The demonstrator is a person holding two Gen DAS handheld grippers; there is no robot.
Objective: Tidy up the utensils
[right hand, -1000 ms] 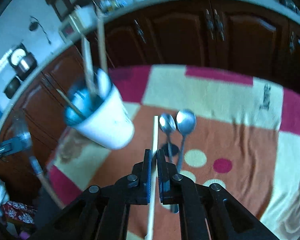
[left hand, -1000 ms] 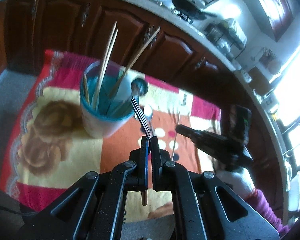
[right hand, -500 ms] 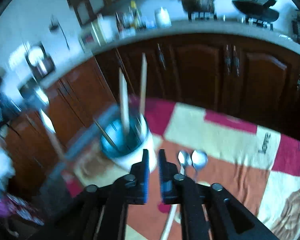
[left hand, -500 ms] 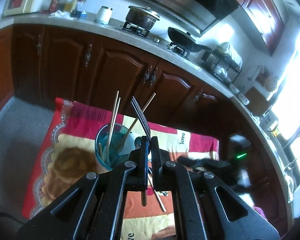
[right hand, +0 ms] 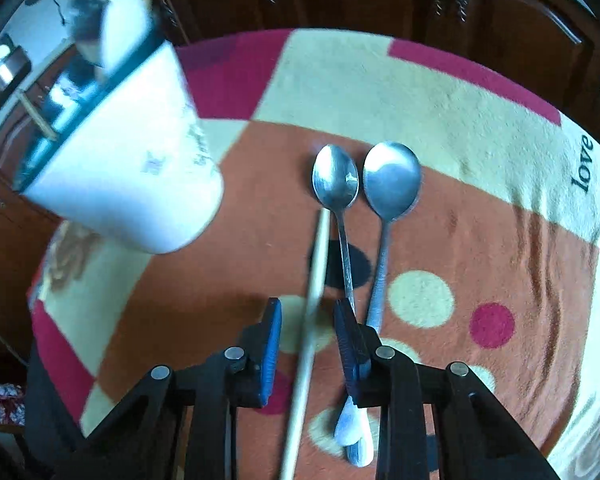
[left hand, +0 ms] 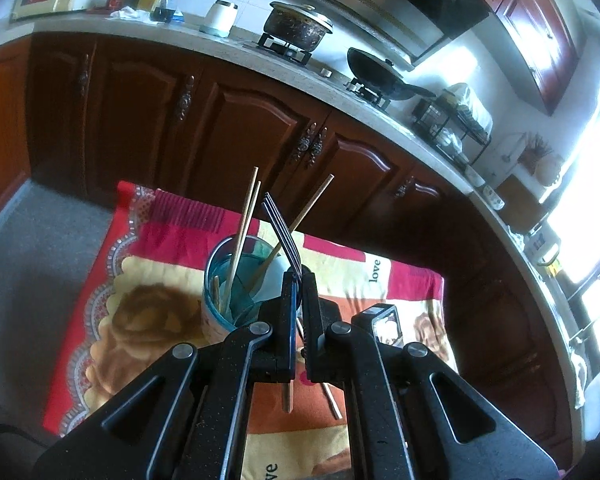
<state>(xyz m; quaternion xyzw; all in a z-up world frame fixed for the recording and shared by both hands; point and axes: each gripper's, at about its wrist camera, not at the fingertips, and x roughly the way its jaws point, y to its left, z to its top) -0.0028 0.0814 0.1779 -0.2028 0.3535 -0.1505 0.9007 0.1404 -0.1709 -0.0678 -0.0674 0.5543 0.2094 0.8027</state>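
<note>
My left gripper (left hand: 299, 280) is shut on a metal fork (left hand: 282, 228), tines pointing up, held just right of the cup (left hand: 220, 320). The cup, white outside and blue inside, holds several wooden chopsticks (left hand: 242, 236). In the right wrist view the cup (right hand: 128, 168) stands at the upper left. My right gripper (right hand: 307, 316) points down at the blanket, open, with a loose chopstick (right hand: 318, 256) lying between its jaws and touching neither pad. Just right of the chopstick lie a small spoon (right hand: 336, 178) and a larger spoon (right hand: 392, 180), handles running under the right finger.
Everything rests on a patterned red, orange and cream blanket (right hand: 480, 120) on the grey floor (left hand: 40, 260). Dark wooden cabinet doors (left hand: 240, 132) stand close behind it, under a counter with a pot (left hand: 298, 30) and a pan.
My right gripper let go of the chopstick, rose, then dropped back low over it with jaws apart. My left gripper lifted the fork and tilted up toward the cabinets.
</note>
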